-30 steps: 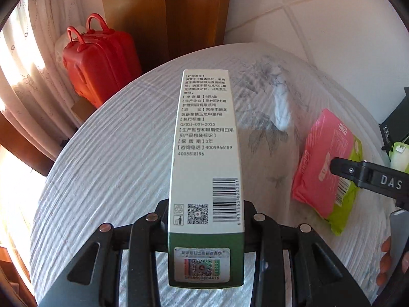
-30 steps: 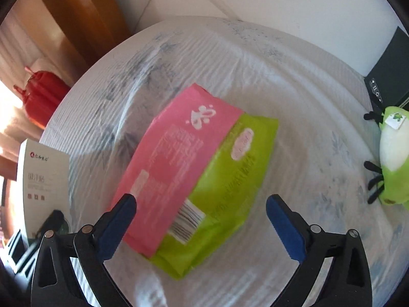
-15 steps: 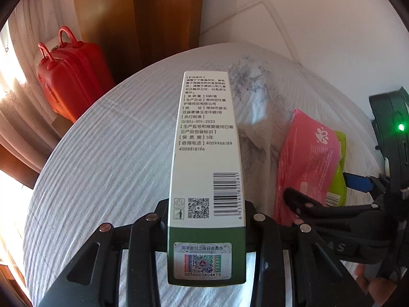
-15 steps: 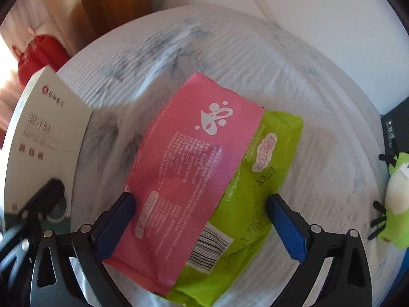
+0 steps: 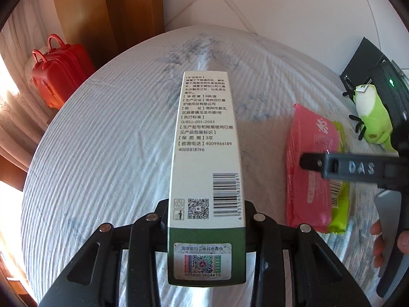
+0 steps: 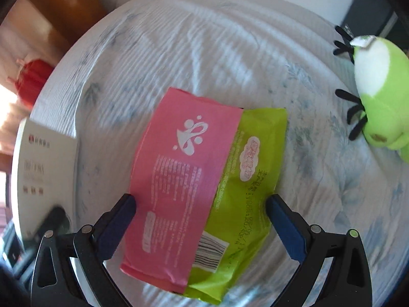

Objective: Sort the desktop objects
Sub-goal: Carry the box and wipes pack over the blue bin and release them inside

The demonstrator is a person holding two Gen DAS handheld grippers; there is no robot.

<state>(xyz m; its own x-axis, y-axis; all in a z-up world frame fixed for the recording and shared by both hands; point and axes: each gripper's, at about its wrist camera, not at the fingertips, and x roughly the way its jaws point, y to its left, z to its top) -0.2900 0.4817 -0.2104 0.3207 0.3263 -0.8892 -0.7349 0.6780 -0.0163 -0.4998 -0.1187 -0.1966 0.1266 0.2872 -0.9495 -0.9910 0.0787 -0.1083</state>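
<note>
Two grippers: left gripper [image 5: 207, 220] clamps box [image 5: 207, 138], right gripper [image 6: 200, 204] straddles pouch [image 6: 202, 186].

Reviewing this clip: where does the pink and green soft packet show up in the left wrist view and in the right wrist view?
Left wrist view: the pink and green soft packet lies on the cloth at right, partly behind the right tool's arm.
Right wrist view: the packet fills the centre, between the open blue pads.
Shared landmark: the green plush toy, beyond the packet's right side in both.
</note>
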